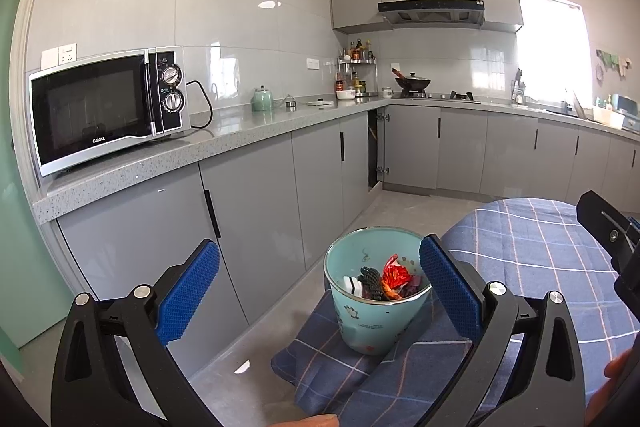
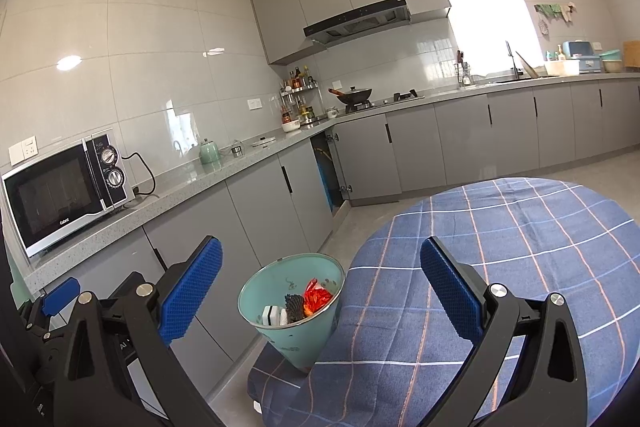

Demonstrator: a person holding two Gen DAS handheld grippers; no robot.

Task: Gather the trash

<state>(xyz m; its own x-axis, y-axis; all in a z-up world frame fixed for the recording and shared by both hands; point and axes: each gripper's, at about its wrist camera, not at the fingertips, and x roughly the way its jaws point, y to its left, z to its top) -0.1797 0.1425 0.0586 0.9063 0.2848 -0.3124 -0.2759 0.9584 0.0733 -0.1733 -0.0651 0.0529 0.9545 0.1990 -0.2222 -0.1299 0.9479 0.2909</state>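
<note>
Sitting at the checked blue tablecloth's (image 2: 500,247) left edge: one pale teal plastic bin (image 1: 374,301), holding about four scraps. Both hovering released, gripping nothing: left gripper (image 1: 320,287), right gripper (image 2: 322,287).

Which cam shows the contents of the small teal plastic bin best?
Left wrist: the small teal plastic bin sits closer, its red wrapper and dark scrap clear. Right wrist shows the same bin farther off, contents smaller.

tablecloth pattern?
Blue plaid with white and pinkish grid lines on the tablecloth; clearest in the right wrist view.
</note>
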